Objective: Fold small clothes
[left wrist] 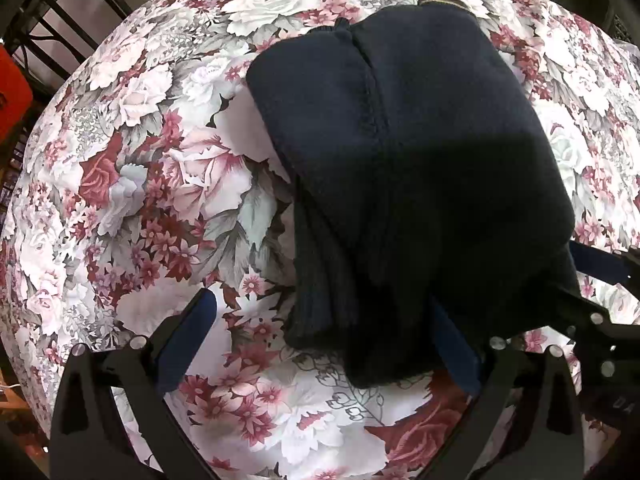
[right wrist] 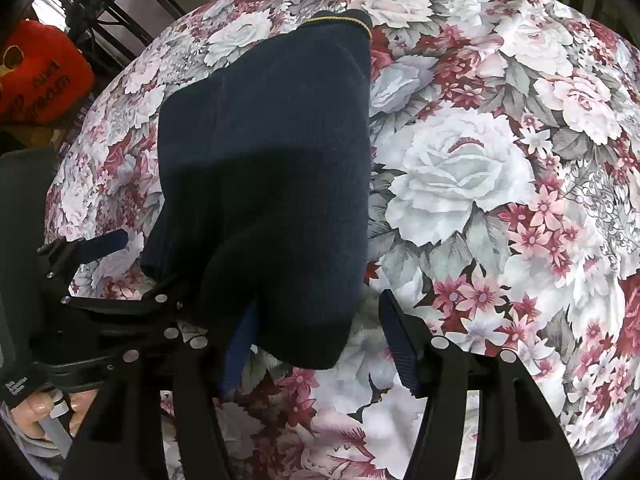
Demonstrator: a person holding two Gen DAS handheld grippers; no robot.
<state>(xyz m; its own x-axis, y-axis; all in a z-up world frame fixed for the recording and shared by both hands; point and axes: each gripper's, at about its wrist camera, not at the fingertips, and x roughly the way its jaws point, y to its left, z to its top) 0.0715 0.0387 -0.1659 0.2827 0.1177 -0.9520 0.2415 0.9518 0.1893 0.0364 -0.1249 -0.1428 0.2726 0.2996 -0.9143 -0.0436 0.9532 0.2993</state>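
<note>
A dark knit garment [left wrist: 420,168] is laid folded on the floral table [left wrist: 140,160]. The left gripper [left wrist: 328,344] is held with jaws wide, the garment's near edge draped over its right finger. The right gripper [right wrist: 320,340] is spread wide too, the hem lying between its jaws, ungripped

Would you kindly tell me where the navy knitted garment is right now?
The navy knitted garment lies folded on the floral tablecloth, its near edge between both open grippers: left gripper, right gripper.

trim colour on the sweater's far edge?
Yellow stitched line on the navy sweater; right wrist view shows it best.
</note>
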